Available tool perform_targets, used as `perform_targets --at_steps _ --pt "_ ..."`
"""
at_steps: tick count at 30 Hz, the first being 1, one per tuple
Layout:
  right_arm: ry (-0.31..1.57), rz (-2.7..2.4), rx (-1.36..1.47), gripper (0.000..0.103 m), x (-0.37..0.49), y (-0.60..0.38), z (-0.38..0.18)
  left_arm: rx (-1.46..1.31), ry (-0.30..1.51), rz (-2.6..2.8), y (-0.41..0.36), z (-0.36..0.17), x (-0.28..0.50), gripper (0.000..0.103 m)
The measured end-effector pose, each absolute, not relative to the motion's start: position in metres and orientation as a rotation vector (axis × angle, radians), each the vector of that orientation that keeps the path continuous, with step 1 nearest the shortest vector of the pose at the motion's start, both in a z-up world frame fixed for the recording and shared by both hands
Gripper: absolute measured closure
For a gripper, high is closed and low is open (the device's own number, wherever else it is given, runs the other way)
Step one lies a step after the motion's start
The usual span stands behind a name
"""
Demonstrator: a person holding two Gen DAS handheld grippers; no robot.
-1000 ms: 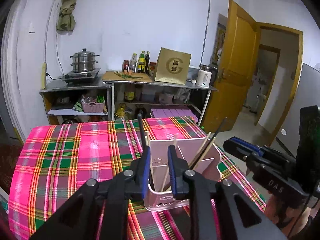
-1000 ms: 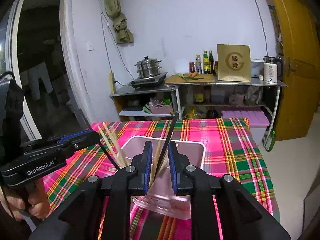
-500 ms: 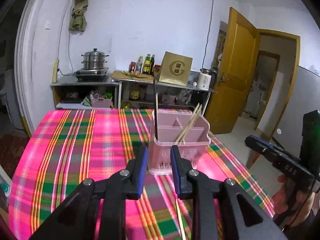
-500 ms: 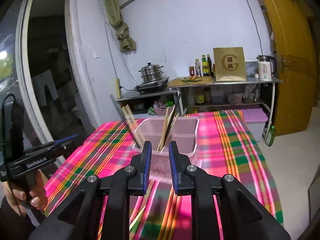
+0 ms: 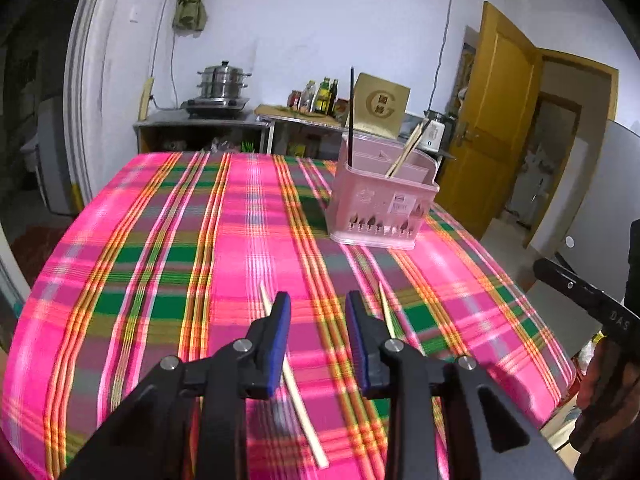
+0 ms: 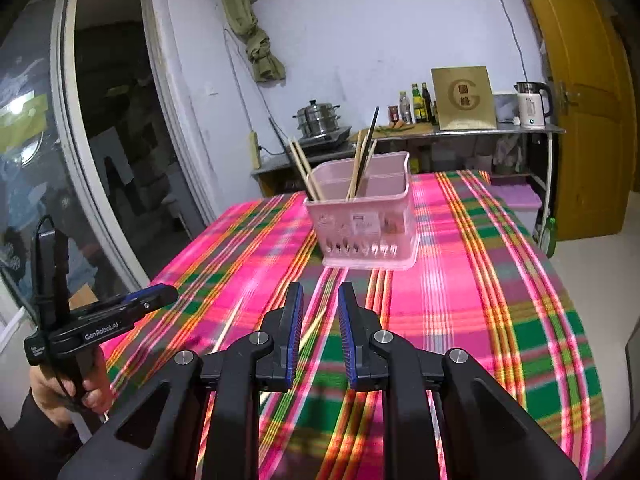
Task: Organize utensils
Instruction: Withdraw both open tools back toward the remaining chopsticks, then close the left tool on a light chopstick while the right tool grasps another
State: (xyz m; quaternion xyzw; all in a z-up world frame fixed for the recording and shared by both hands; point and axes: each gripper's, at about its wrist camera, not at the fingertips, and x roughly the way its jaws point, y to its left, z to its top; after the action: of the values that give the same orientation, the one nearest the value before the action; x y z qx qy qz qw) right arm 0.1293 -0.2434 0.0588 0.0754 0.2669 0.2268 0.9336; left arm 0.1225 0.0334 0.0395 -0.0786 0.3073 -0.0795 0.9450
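- While both tools hover low over the plaid-covered table (image 5: 132, 280), the pink utensil basket (image 5: 382, 200) stands farther back on it, holding one black chopstick (image 5: 351, 116) upright at its left corner and pale wooden chopsticks (image 5: 406, 152) leaning in another compartment.
- Two pale chopsticks lie loose on the cloth, well short of the basket: the nearer chopstick (image 5: 298, 396) runs under and past the left tool (image 5: 316, 340), and a second chopstick (image 5: 386, 312) lies just to the right of that tool's right finger.
- The left tool is released: its jaws have just been opening, and nothing is pinched between them; the nearer chopstick shows beneath the gap, not in it.
- The right tool (image 6: 318, 332) also stands slightly parted and empty, nearer the viewer than the basket, with blurred pale sticks on the cloth below it.
- The loose chopsticks look light, thin, stiff and smooth, so they would likely roll or pivot if nudged, and could slip through a loose pinch.
- Judging from that, the best hold is across the shaft near its middle, pads square to the stick, closing firmly enough that it cannot swing.
- The basket looks like light plastic and may slide or tip if a stick is pushed hard against its wall.
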Motion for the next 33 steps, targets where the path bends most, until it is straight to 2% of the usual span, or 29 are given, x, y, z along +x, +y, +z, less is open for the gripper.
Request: perform_targets --at_steps 13,33 --pt "0.678 0.449 0.129 0.085 0.131 -0.22 0.024 -0.164 0.732 -0.109 0.041 0.008 0.122 0.069" --pt "0.904 0.43 0.069 0.085 0.225 -0.163 -0.016 -0.148 0.926 -0.073 0.051 -0.023 0.239 0.069"
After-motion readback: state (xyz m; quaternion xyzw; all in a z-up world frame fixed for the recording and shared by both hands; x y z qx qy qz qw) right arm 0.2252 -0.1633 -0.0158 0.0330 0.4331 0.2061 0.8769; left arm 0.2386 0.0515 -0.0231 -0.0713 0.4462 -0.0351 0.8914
